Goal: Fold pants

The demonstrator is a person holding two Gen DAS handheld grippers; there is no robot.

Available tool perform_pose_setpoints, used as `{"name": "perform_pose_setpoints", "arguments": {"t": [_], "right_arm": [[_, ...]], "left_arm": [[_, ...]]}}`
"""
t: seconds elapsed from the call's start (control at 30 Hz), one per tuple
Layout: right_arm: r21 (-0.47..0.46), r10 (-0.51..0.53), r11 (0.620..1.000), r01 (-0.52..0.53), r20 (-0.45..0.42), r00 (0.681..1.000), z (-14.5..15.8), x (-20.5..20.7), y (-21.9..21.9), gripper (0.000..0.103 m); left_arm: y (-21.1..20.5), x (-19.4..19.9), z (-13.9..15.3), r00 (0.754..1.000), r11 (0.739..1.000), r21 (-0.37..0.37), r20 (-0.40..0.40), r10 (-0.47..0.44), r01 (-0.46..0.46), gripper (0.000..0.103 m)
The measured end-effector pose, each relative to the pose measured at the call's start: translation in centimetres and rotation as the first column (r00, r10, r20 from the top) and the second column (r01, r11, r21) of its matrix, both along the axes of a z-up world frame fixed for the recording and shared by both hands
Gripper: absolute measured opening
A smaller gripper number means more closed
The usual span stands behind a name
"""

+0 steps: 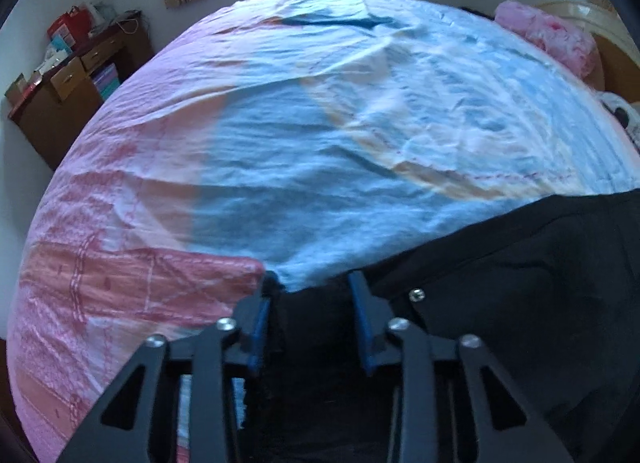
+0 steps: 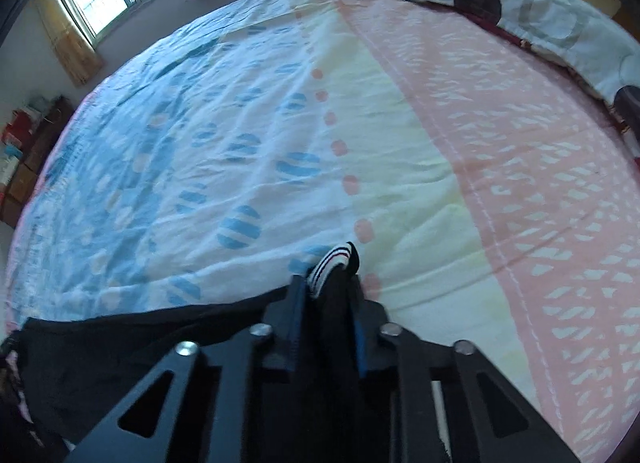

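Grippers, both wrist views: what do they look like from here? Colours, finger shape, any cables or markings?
The left gripper and right gripper look alike: matte black linkage arms with triangular cut-outs and round silver screw heads at the joints. Each has two flat black fingers lined with blue pads. No cables, markings, sleeves or hands are visible in either view.

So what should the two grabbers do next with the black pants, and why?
Probably carry the black pants forward over the bedsheet and lay them flat. Both the left gripper and the right gripper have their jaws closed on fabric, the right near the striped band, and the pants hang bunched at the bed's near edge, not yet spread for folding.
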State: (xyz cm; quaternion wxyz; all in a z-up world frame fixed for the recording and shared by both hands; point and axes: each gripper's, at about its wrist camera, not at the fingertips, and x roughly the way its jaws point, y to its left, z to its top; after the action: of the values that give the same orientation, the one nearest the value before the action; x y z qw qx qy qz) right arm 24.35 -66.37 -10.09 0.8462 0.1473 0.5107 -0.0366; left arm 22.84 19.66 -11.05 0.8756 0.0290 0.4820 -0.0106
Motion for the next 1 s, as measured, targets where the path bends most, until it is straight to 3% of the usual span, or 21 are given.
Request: {"name": "perform_pose_setpoints", "arguments": {"t": [0.23, 0.43, 0.63, 0.87, 1.0], "right_arm": [[0.018, 0.020, 1.000, -0.021, 0.034, 0.999, 0.5, -0.3, -0.2, 0.009], [0.015, 0.022, 1.000, -0.024, 0.095, 0.995, 2.2, -1.2, 0.1, 0.009], [0.008, 0.028, 1.000, -0.030, 0.179, 0.983, 6.3, -3.7, 0.5, 0.009], [0.028, 0.037, 0.998, -0.050, 0.337, 0.941, 12.6, -12.1, 0.5, 0.009], [0.041, 0.026, 0.998, -0.047, 0.420, 0.907, 14.5, -18.3, -0.1, 0.009]], "left_arm": [[2.7, -1.3, 1.3, 0.995, 0.988, -0.153, 0.095, 0.042, -0.027, 0.035], [2.7, -2.0, 2.6, 0.991, 0.987, -0.160, 0.131, 0.040, -0.019, 0.033], [2.8, -4.4, 5.9, 0.973, 0.980, -0.200, 0.230, 0.034, 0.013, 0.033], [4.0, -9.8, 8.9, 0.937, 0.958, -0.281, 0.347, 0.046, 0.058, 0.033], [5.1, -13.6, 9.3, 0.917, 0.939, -0.337, 0.391, 0.071, 0.071, 0.033]]}}
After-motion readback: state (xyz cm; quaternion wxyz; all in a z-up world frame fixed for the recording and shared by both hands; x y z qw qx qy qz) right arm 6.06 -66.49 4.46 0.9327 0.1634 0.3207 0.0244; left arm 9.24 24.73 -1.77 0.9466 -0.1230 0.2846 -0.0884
